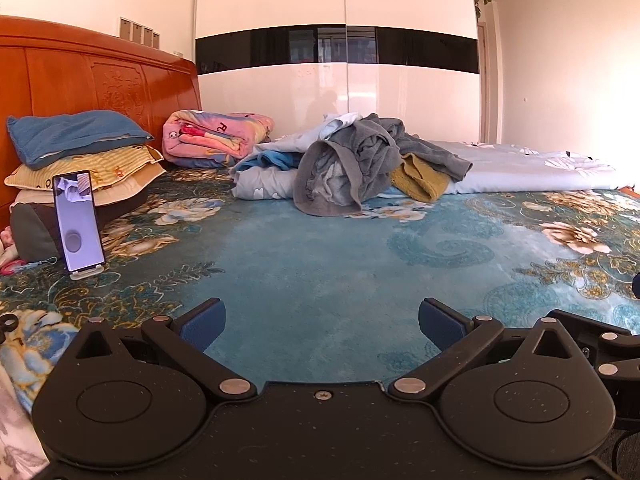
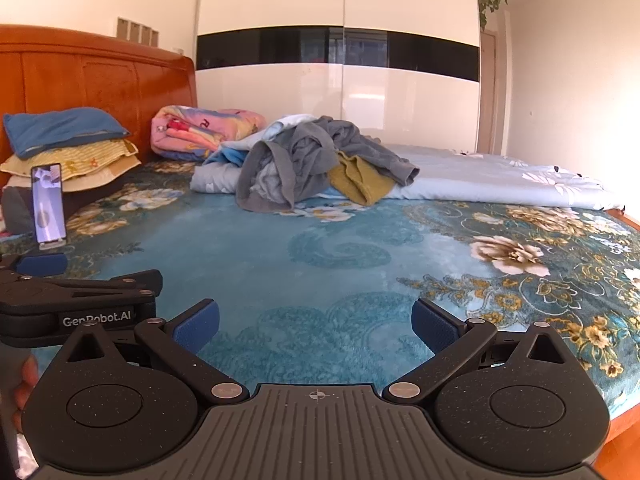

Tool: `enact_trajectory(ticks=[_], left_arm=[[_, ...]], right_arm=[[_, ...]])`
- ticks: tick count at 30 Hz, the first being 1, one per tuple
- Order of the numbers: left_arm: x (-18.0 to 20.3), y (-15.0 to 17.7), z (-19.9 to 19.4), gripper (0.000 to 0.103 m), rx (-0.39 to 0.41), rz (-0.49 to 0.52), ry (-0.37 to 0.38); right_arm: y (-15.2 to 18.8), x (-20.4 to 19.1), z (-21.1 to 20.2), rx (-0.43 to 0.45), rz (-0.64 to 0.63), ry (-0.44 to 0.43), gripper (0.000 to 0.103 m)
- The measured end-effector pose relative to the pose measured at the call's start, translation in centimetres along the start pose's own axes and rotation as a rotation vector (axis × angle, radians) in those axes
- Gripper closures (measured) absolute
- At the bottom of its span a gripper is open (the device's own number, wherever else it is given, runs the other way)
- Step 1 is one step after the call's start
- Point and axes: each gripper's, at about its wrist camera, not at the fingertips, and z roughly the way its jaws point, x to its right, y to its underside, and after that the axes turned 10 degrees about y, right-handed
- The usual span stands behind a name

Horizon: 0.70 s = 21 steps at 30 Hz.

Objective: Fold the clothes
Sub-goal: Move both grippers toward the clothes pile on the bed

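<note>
In front of the clothes pile (image 1: 372, 160), well apart from it, I hold my left gripper (image 1: 322, 330) low and tipped a little down, jaws spread wide with nothing in them. My right gripper (image 2: 315, 326) sits just beside it, wide open and empty too. The pile shows two pieces I can tell: one gray, one yellow-green (image 1: 420, 180). It rests on the blue flowered bedspread (image 1: 320, 256), partly on a pale quilt (image 1: 520, 168). Left of the pile stand one phone (image 1: 78, 222) and three stacked pillows (image 1: 80, 156). The bedspread between grippers and pile is open room.
</note>
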Motion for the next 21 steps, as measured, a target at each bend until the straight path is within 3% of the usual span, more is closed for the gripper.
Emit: enact_trajectory(ticks=[4, 14, 21], left_arm=[[0.6, 0.1, 0.4, 0.001, 0.005, -0.001, -0.003], [-0.3, -0.2, 0.4, 0.001, -0.004, 0.012, 0.092], [-0.5, -1.5, 1.9, 0.001, -0.035, 0.034, 0.152]], right_arm=[[-0.1, 0.1, 0.0, 0.013, 0.011, -0.003, 0.0], [-0.2, 0.5, 0.5, 0.02, 0.04, -0.075, 0.0], [-0.7, 1.4, 1.6, 0.037, 0.037, -0.044, 0.0]])
